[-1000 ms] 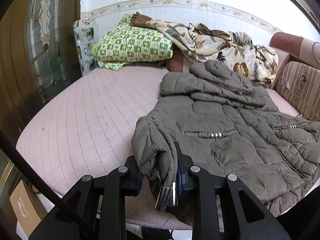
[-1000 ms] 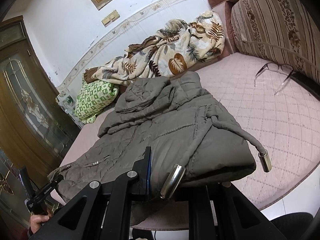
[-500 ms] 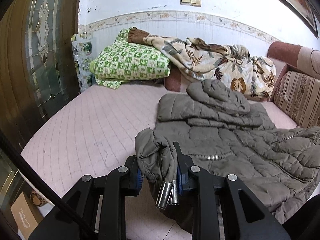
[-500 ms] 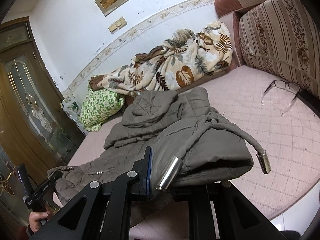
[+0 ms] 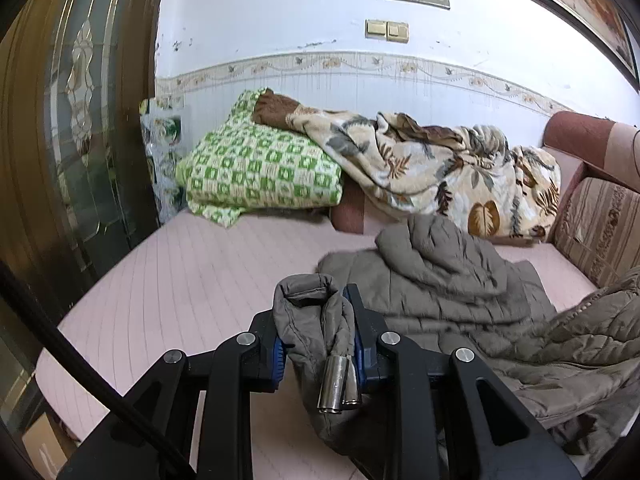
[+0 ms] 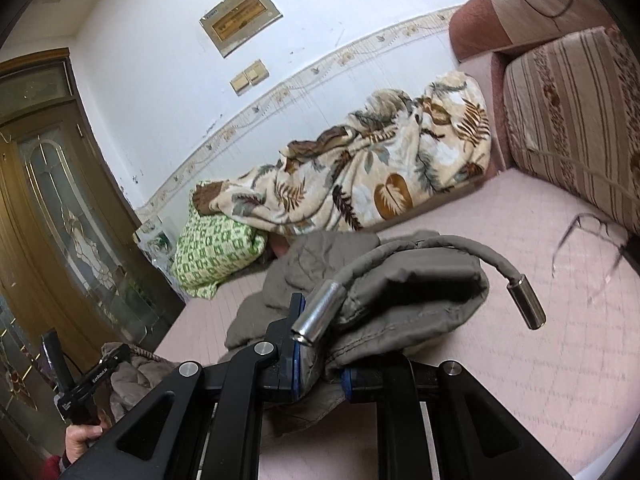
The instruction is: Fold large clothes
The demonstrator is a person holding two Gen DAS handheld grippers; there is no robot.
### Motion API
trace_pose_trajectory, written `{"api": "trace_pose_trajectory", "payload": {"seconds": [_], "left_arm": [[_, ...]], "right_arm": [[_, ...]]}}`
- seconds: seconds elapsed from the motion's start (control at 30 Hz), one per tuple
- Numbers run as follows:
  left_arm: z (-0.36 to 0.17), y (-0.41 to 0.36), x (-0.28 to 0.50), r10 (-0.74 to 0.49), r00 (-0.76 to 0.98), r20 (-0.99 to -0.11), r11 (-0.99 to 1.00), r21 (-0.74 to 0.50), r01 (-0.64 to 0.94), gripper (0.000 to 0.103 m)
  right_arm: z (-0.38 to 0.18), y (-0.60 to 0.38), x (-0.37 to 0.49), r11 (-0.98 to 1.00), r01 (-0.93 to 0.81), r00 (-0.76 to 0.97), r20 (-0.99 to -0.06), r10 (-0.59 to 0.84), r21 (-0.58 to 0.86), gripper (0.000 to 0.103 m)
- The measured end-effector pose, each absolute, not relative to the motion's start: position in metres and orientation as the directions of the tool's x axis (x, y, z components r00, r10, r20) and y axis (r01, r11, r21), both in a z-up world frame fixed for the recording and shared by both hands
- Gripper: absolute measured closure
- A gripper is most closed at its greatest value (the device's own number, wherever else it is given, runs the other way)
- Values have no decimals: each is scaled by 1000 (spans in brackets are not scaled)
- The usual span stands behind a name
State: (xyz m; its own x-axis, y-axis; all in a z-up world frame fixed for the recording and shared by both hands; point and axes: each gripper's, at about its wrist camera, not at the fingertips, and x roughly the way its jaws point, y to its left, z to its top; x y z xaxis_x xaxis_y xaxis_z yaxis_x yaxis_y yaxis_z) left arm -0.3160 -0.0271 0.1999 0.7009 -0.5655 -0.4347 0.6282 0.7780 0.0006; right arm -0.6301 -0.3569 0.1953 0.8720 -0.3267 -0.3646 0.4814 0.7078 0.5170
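Jacket is puffy, soft & slick, so you keep left gripper & right gripper both pinching thick hem corners w/ the drawcord.

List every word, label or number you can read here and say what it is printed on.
"GenRobot.AI": white lettering on the black bar of the left gripper, seen in the right wrist view.
Framed plaque on the wall: it carries text, too small and blurred to read.
Nothing else legible.

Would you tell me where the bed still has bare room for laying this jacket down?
Bare mattress runs between the wooden door and the jacket. Another patch lies between jacket and glasses. The far edge is crowded with the green checked bundle and leaf-print blanket.
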Motion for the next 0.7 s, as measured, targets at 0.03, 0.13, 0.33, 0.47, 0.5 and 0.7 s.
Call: {"api": "trace_pose_trajectory", "payload": {"seconds": [0.03,0.13,0.33,0.47,0.5,0.7], "left_arm": [[204,-32,-311,-565,703,-431,778,5,628,78],[216,-49,-297,-568,704,-427,776,9,631,78],[232,-83,-261,-571,698,-433,775,-2,632,78],[242,-111,-235,-557,714,-424,785,12,619,78],[244,-118,-229,-551,720,-422,789,18,615,78],[246,-165,-181,-532,717,-450,799,15,602,78]], "right_arm": [[198,-361,-626,711,480,873,-361,-329,514,88],[206,-376,-613,712,475,877,-348,-331,517,88],[220,-405,-582,718,471,880,-330,-342,513,88],[227,-428,-555,732,475,877,-333,-346,489,88],[228,-435,-547,733,476,876,-336,-346,487,88],[225,-478,-501,721,490,867,-362,-343,490,88]]}}
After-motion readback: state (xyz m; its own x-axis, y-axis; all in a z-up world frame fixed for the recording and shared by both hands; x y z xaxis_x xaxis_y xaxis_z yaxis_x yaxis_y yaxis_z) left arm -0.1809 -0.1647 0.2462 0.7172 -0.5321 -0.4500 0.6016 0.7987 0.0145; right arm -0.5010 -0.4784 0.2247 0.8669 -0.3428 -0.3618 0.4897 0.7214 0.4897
